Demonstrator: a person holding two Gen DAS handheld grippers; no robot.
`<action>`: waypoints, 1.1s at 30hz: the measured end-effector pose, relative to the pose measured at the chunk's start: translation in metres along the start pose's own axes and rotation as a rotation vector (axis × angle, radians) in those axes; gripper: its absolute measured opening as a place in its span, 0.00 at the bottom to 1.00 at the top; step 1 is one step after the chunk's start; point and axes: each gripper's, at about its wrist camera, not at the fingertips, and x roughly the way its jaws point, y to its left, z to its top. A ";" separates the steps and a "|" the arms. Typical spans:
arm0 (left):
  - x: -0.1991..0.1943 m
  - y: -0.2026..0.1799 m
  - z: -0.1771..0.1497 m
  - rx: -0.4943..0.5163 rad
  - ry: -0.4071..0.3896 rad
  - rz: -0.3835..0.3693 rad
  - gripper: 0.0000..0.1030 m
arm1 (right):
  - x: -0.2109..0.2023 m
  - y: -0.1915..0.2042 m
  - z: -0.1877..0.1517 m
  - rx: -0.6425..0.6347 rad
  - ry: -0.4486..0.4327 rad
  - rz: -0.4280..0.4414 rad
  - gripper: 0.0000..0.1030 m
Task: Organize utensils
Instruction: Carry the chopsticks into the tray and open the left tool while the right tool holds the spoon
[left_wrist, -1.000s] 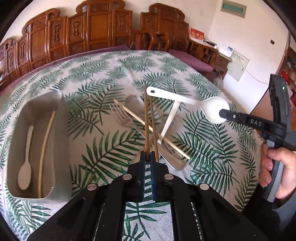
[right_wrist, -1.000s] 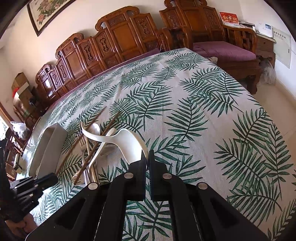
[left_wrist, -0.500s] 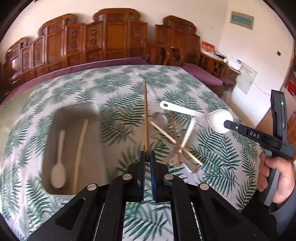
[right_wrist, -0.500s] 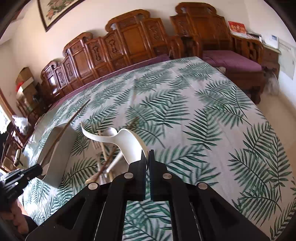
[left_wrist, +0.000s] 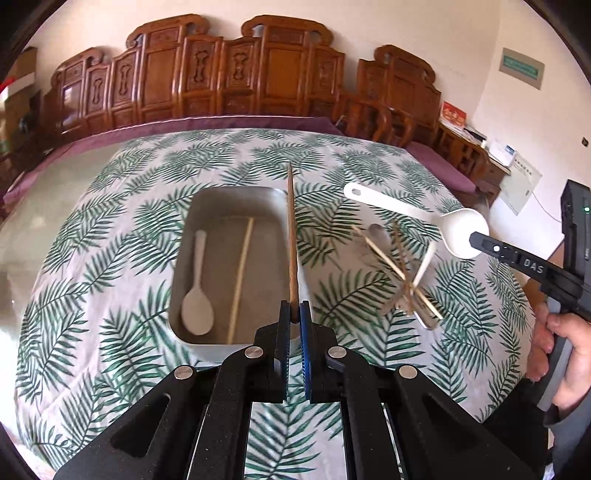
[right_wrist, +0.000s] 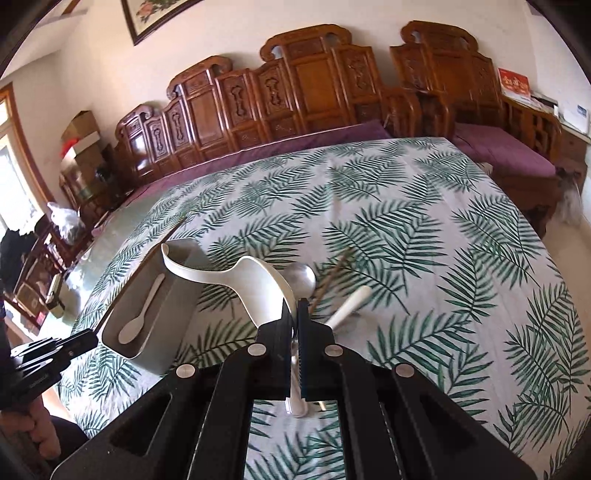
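My left gripper is shut on a brown chopstick and holds it above the right edge of the grey tray. The tray holds a small white spoon and a pale chopstick. My right gripper is shut on the bowl of a large white ladle spoon, held in the air to the right of the tray. It shows in the left wrist view too. A pile of utensils lies on the cloth below it.
The pile holds a metal spoon, a white handle, chopsticks and a fork. The table wears a palm-leaf cloth. Carved wooden chairs stand along the far side. The table's right edge drops off near my right hand.
My left gripper lifted the brown chopstick off the pile and carried it left to above the tray. My right gripper moved left with the ladle spoon, closer to the tray.
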 end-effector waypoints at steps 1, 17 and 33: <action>0.001 0.004 -0.001 -0.004 0.004 0.004 0.04 | 0.000 0.004 0.001 -0.007 -0.001 0.001 0.04; 0.017 0.055 -0.003 -0.093 0.081 0.036 0.04 | 0.014 0.045 0.008 -0.081 0.025 0.003 0.04; 0.032 0.052 0.009 -0.074 0.090 0.056 0.07 | 0.040 0.081 0.022 -0.182 0.030 -0.047 0.04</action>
